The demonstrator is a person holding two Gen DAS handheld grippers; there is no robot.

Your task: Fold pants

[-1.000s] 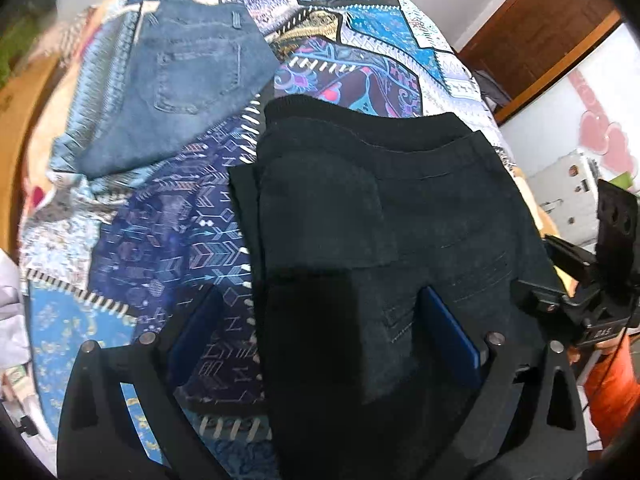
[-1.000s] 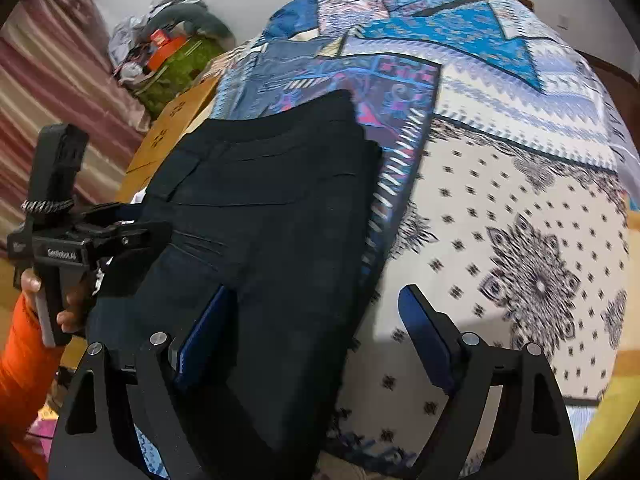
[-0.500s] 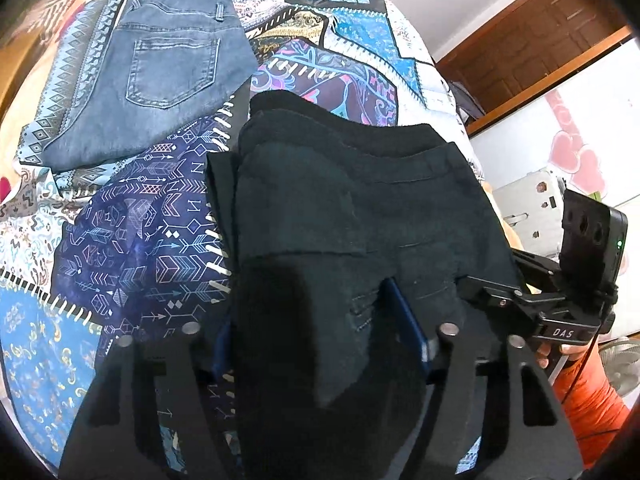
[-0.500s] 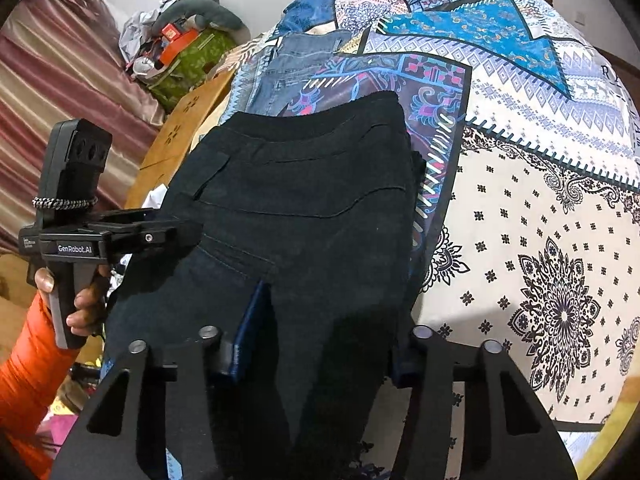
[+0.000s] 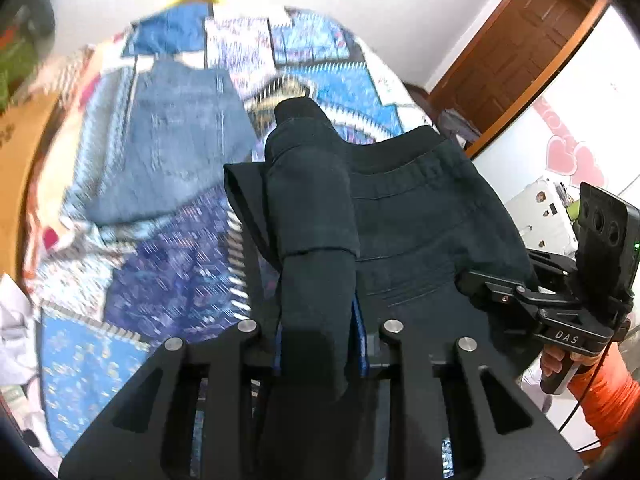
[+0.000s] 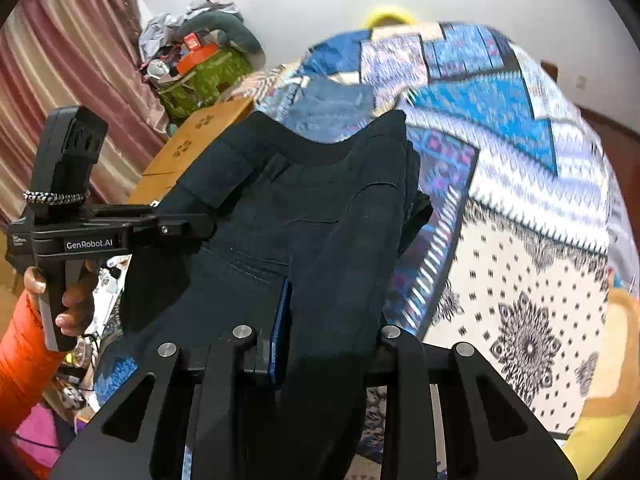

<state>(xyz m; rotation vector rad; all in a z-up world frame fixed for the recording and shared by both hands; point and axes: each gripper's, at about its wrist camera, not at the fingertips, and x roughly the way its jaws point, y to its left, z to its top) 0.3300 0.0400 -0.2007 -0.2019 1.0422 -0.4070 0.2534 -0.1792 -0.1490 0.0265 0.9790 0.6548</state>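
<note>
Pants: black soft cotton pants [image 5: 400, 216], limp and light; you should hold thick folded edges.
Left gripper [image 5: 320, 344]: just closed, pinching cloth.
Right gripper [image 6: 328, 344]: just closed, pinching cloth.

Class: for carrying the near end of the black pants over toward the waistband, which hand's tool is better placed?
Neither alone: the left tool and right tool have both just closed on the black pants, each pinching a bunched near edge. The fold likely needs both together.
</note>
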